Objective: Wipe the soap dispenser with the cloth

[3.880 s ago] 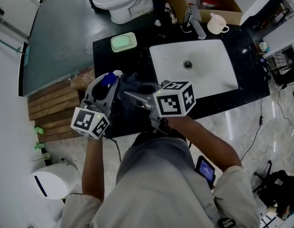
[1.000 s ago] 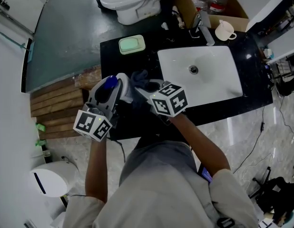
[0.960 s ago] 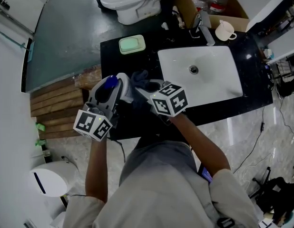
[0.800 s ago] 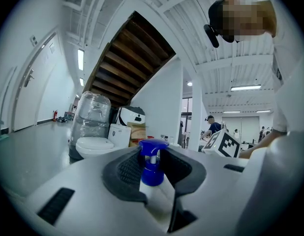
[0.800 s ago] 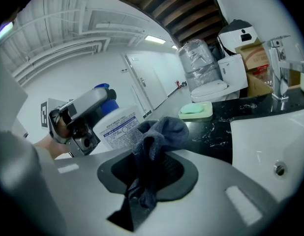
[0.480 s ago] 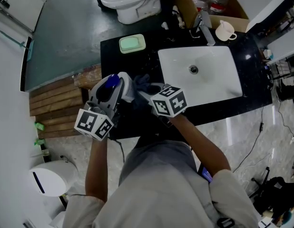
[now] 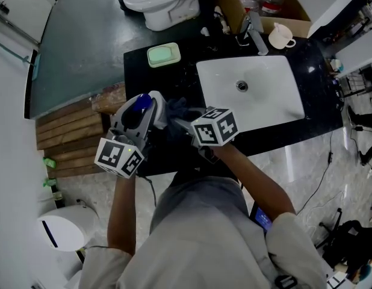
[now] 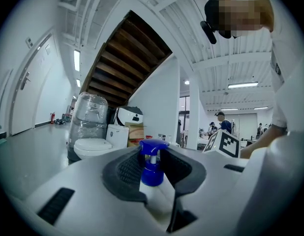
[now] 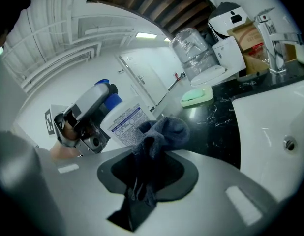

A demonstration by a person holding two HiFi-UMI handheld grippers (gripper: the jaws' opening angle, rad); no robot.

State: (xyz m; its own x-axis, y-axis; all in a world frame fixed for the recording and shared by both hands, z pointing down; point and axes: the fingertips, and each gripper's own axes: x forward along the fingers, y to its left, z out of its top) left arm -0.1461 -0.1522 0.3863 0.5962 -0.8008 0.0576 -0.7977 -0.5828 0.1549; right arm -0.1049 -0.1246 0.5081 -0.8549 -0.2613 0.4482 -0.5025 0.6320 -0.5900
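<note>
Left of the white sink [image 7: 267, 101], the left gripper [image 8: 152, 168] clamps its half-spread jaws on the blue-pumped soap dispenser [image 9: 121, 123], while the right gripper [image 9: 147, 167] pinches the dark grey cloth [image 9: 164, 129] against its label.

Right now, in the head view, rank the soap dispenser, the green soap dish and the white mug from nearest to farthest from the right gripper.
From the right gripper, holding the cloth:
1. The soap dispenser, right beside it, at the view's left.
2. The green soap dish, farther back on the black counter.
3. The white mug, far back at the right.
</note>
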